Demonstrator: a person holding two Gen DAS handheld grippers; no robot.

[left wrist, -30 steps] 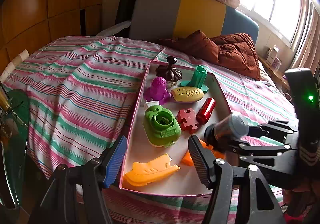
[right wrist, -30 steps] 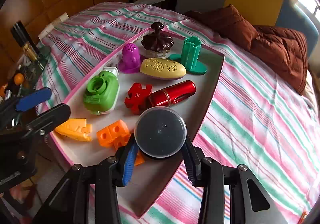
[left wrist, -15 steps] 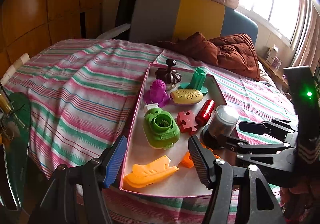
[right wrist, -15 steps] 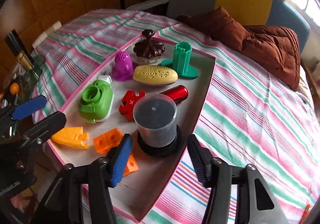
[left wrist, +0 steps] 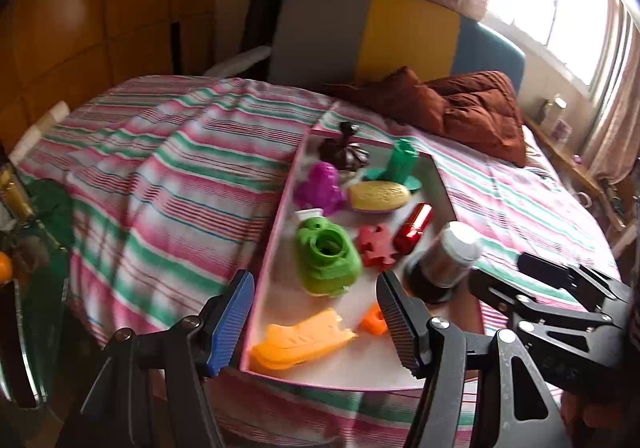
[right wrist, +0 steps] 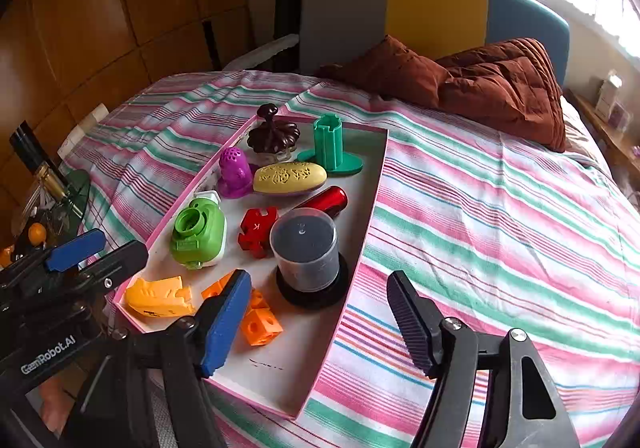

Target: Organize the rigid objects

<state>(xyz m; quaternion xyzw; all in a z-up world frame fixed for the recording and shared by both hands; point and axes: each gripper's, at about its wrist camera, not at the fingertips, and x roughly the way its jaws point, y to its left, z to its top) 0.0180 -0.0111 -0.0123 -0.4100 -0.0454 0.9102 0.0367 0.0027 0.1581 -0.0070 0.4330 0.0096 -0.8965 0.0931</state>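
A pink-rimmed white tray [right wrist: 362,216] [left wrist: 438,176] lies on the striped bed and holds several toys. A clear cylindrical case on a black base [right wrist: 306,254] [left wrist: 450,256] stands upright near the tray's right rim. My right gripper [right wrist: 318,322] sits just behind it, jaws opening, nothing between them. Around the case are a red tube [right wrist: 324,200], a red puzzle piece [right wrist: 256,226], a green toy camera [right wrist: 198,234] and orange blocks [right wrist: 260,322]. My left gripper [left wrist: 314,322] hovers open over the tray's near left corner, above an orange toy shoe [left wrist: 302,338].
Further back in the tray stand a purple figure [right wrist: 234,172], a yellow oval [right wrist: 290,178], a green stand [right wrist: 330,148] and a brown lidded piece [right wrist: 274,134]. Brown cushions [right wrist: 480,84] lie by the headboard. A cluttered glass side table [right wrist: 52,204] is on the left.
My right gripper set the clear case down upright in the tray, let it go, opened its jaws and drew back from it. The left gripper stayed put.
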